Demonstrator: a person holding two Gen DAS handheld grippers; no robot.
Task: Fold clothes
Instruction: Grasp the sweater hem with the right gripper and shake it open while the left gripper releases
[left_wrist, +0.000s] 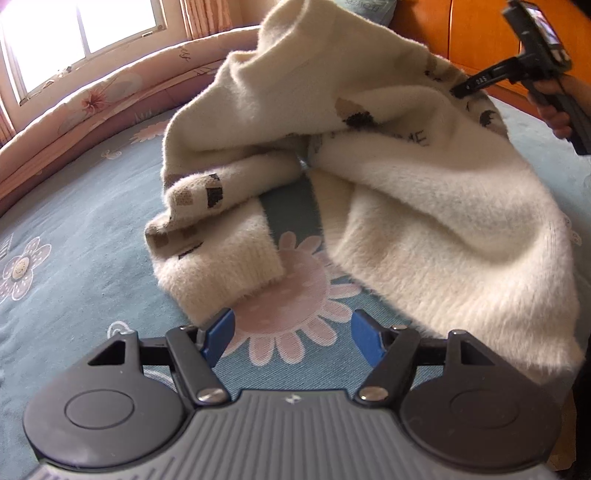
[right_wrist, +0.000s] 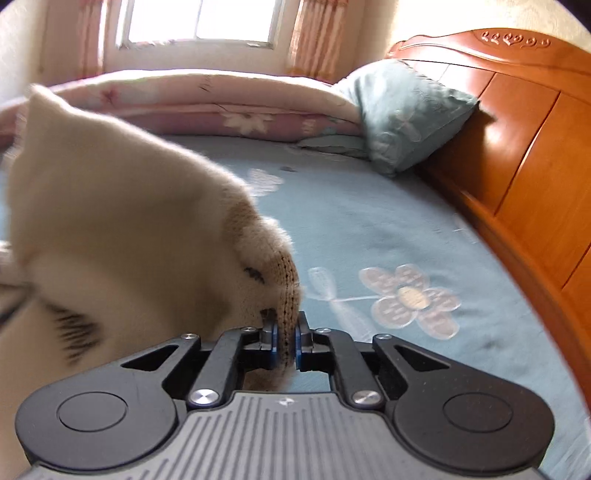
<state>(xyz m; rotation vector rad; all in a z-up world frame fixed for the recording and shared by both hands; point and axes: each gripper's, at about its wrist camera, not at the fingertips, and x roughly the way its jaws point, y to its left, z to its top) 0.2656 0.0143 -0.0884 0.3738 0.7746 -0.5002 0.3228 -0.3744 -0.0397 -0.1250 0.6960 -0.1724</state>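
Right claw (right_wrist: 286, 341) is clamped on a tan knitted edge of the cream sweater (left_wrist: 424, 206), lifting that side off the bed (left_wrist: 92, 221) at the far right, with a person's hand (left_wrist: 554, 110) on its handle. Left claw (left_wrist: 293, 332) stands wide apart and holds nothing, hovering over a pink flower on the blue sheet, just near of the sweater's ribbed cuff (left_wrist: 229, 273). Most of the sweater lies crumpled mid-bed.

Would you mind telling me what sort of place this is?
A bedroom, most likely: a bed sheet with a pillow against a wooden headboard, a folded quilt under the window.
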